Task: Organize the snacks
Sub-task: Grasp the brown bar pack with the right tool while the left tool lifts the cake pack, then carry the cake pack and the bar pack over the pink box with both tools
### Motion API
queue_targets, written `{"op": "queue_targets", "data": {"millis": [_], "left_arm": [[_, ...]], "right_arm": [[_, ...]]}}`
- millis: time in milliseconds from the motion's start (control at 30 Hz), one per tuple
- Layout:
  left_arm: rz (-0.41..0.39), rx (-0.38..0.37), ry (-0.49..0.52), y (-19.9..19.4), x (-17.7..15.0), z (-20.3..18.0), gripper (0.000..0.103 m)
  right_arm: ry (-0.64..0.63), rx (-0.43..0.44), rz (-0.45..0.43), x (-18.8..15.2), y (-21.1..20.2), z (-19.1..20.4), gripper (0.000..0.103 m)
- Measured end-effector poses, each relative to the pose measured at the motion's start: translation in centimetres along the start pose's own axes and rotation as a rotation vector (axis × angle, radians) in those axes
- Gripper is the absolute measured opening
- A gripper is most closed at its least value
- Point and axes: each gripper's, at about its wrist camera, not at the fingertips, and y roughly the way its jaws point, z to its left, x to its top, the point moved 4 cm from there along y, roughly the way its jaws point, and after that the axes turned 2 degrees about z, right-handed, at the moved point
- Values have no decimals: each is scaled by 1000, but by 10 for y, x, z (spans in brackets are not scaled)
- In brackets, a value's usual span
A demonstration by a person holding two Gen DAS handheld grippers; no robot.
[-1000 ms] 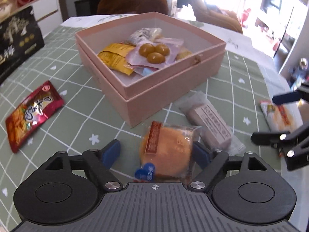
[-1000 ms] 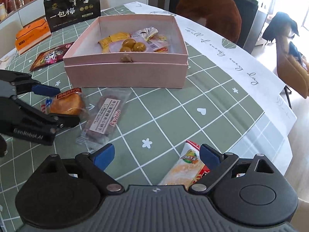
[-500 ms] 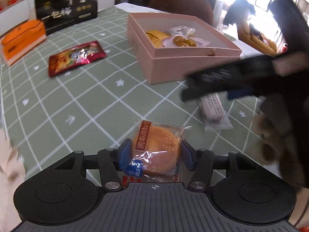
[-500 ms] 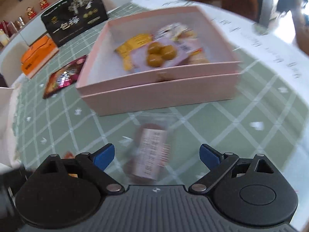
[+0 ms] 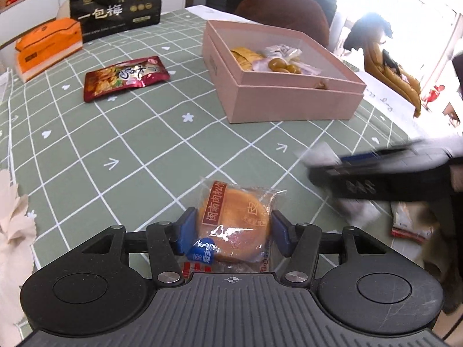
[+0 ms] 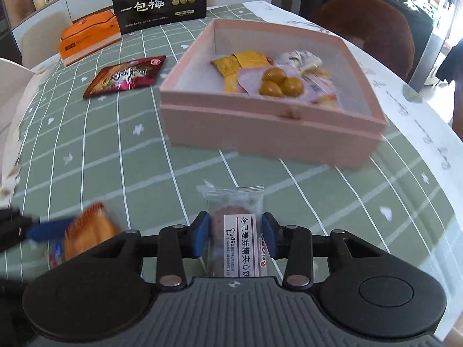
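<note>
In the left wrist view, the left gripper (image 5: 232, 232) is closed on a round orange cake (image 5: 233, 225) in a clear wrapper, low in the middle of the frame. The blue pads (image 5: 185, 231) bear on slippery film around a soft cake, so it could slide out or get squashed on the way over. The pink box (image 5: 292, 104), upper right of centre, has a raised rim, and a low approach could catch the wrapper's tail on it. At the right edge the other gripper shows as a dark blur; both seem bound for one box and could collide.

In the right wrist view, the right gripper (image 6: 233, 235) is closed on a flat biscuit packet (image 6: 235, 243), bottom centre, held at its near end; the free end may droop and snag on the box wall.

Writing: at upper left a black bag (image 5: 115, 3) reads "一包梅". The red snack pouch (image 5: 126, 76) lying left of the box has script too small to read. The cake's red band appears to read "闽南肉松饼", and the biscuit label "冬己麦芽糖夹心饼", with "45%".
</note>
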Motion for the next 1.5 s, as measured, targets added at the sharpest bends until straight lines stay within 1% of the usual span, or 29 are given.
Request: {"op": "queue_targets", "data": {"millis": [67,233,333,500,667,867,967,1033,1067,1100,1167,1233,1300,1333,1367,1400,1433,1467,1500], "left_arm": [[-1,-10,-25,0,1,1,60],[11,-45,-33,5,9,1,60],[15,-44,-33,6,10,0,60],[24,-2,21,8,9,-8,60],[30,59,102,10,5,-19,61],[24,91,145,10,1,-23,61],[10,99,155,11,0,-25,62],[6,92,149,10,1,-23,61],[6,74,131,10,1,-21,60],[5,48,99,8,2,-17,60],[-2,27,45,4,8,-13,60],[-69,32,6,-10,24,-14,60],[-186,4,-21,-39,59,-20,60],[-248,-8,-15,-53,79,-25,60],[-321,-18,0,-70,103,-30,60],[-395,-22,16,-86,128,-35,60],[-452,-18,26,-97,150,-40,60],[-491,-11,29,-104,172,-44,60],[-500,-13,22,-103,191,-48,60]], "right_arm": [[5,-3,1,-8,-7,-8,40],[47,1,-3,-16,-17,-22,38],[66,14,-35,-15,-25,-24,38],[94,49,-107,-12,-43,-25,38],[128,109,-198,-20,-69,-32,38],[172,131,-203,-27,-65,-37,38],[186,135,-215,-31,-70,-39,38],[182,120,-243,-34,-77,-41,38],[181,117,-259,-35,-81,-42,38],[186,119,-271,-37,-84,-44,38],[202,135,-286,-36,-87,-48,38],[217,149,-300,-32,-88,-52,38],[231,179,-301,-24,-92,-57,38],[233,205,-303,-16,-96,-61,38],[230,222,-312,-6,-102,-65,38],[219,224,-339,8,-113,-71,38],[204,214,-368,22,-124,-76,38],[183,195,-406,42,-139,-82,38],[169,176,-433,59,-151,-89,38]]}}
